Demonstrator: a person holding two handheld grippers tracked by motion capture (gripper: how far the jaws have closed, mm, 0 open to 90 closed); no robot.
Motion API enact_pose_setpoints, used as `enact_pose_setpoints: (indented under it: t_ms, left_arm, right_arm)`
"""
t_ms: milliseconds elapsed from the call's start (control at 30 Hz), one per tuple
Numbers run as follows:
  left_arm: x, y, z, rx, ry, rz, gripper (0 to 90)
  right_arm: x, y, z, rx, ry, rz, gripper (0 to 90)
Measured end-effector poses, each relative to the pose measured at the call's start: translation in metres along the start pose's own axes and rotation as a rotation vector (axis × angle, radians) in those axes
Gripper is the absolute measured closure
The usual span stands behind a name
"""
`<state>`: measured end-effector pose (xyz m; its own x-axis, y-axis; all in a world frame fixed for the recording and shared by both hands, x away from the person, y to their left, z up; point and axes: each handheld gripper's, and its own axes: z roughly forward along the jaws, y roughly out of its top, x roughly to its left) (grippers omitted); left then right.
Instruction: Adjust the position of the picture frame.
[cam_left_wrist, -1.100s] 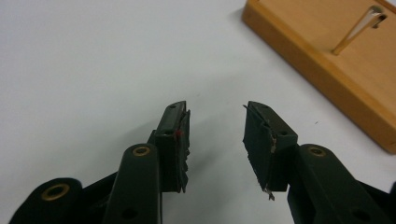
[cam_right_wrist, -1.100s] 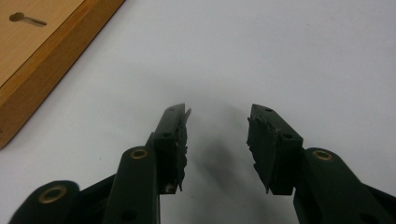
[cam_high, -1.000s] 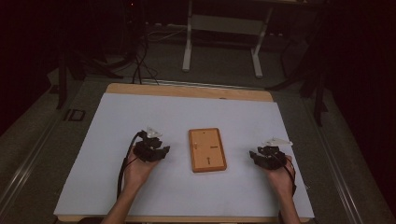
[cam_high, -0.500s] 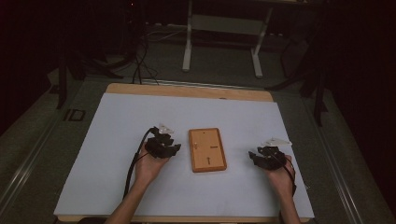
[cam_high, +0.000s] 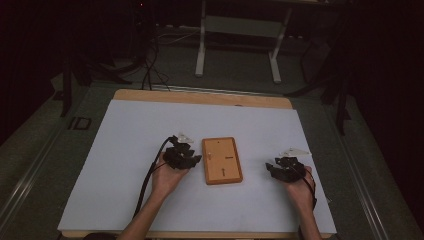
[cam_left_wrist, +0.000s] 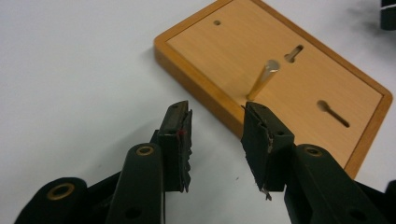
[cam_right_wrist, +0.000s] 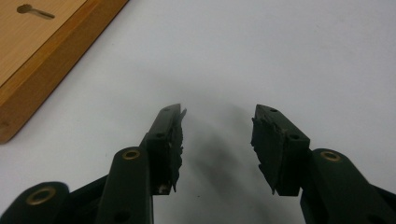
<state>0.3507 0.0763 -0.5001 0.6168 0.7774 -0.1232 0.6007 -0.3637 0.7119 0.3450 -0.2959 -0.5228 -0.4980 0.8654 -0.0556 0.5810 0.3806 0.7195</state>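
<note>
On the white table sheet, near its middle, a wooden board is laid flat, with its long side running from 12 to 6 o'clock in the high view. A raised rim is seen around the board, and keyhole-shaped slots are cut into its surface. A small round hole is found near one corner. A metal peg is standing up from the board, a little tilted, as it is shown in the left gripper view.

At 9 o'clock of the board, just beside its long edge, the left gripper is held by the left hand. Its jaws are spread apart and nothing is held between them. In the left gripper view the jaw tips are pointed at the near edge of the board, and one tip is seen very close to this edge; whether it is touching cannot be told.

At 3 o'clock of the board, clearly apart from it, the right gripper is held by the right hand. Its jaws are also apart and empty, and only the white sheet is lying under them. A corner of the board is seen at about 10 o'clock in the right gripper view.
</note>
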Motion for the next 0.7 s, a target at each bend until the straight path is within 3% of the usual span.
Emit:
enact_pose_setpoints:
  t_ms: [700]
  left_arm:
    - [-0.018,0.009,0.019,0.028,-0.025,0.042,60.1]
  right_arm:
    - [0.002,0.0,0.001,0.001,0.004,-0.009,51.5]
